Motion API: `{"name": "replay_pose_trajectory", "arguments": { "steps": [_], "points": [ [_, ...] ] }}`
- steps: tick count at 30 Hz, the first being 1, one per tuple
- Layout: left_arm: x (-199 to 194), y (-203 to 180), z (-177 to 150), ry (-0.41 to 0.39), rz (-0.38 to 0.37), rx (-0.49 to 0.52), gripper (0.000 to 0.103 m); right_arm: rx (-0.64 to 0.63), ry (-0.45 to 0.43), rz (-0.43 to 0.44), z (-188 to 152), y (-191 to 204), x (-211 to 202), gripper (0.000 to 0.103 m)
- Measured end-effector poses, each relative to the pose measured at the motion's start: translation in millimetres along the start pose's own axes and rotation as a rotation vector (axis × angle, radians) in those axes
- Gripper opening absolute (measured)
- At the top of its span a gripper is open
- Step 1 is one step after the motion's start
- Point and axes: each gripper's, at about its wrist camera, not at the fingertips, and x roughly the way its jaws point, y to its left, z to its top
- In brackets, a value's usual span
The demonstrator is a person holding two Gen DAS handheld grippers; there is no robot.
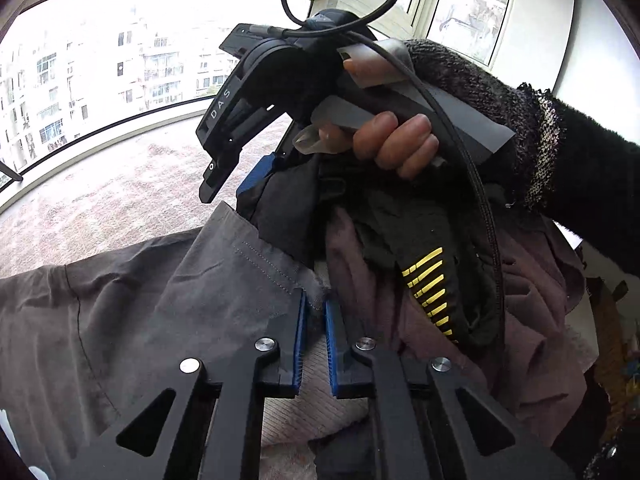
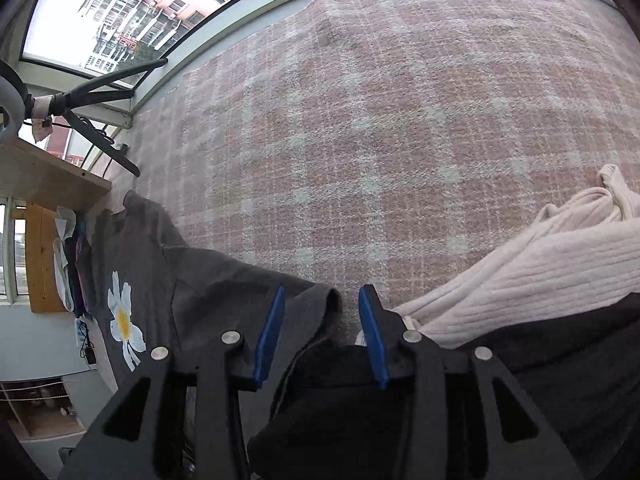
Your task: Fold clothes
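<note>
Before me lies my work: a dark grey T-shirt [image 2: 192,280] spread over the pink checked cloth, a white daisy print with yellow centre on its chest, one edge folded up into a small ridge near its sleeve. Seen from my left side, its grey fabric [image 1: 132,300] shows a stitched hem and lies fairly flat. Beside it sits a pale pink ribbed knit [image 2: 532,264], bunched in folds. A heap holds a mauve garment [image 1: 532,320] and a black piece with yellow stripes [image 1: 432,288] lying on top.
</note>
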Motion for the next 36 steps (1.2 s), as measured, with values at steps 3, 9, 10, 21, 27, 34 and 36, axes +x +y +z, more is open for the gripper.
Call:
{"name": "replay_pose_trajectory", "arguments": {
  "steps": [3,9,10,21,27,34,36],
  "points": [
    [-1,4,-2,-0.010,-0.003,-0.037,0.007,-0.027,0.018,-0.048,3,8,11,0.042],
    [4,10,-1,-0.018,0.042,-0.096,0.005,-0.088,-0.088,-0.029,-4,30,-2,0.003],
    [5,9,-1,-0.022,0.042,-0.097,0.006,-0.082,-0.137,-0.003,-5,33,-15,0.003],
    [-51,34,-19,-0.149,0.083,-0.313,0.005,-0.168,-0.265,0.028,-16,99,-50,0.003],
    [-101,67,-64,-0.266,0.179,-0.580,0.005,-0.338,-0.240,0.046,-19,196,-20,0.003],
    [-144,91,-117,-0.231,0.351,-0.776,0.005,-0.520,-0.155,0.099,-27,271,35,0.008],
    [-145,101,-130,-0.197,0.378,-0.829,0.005,-0.546,-0.150,0.121,-28,277,39,0.015]
  ]
}}
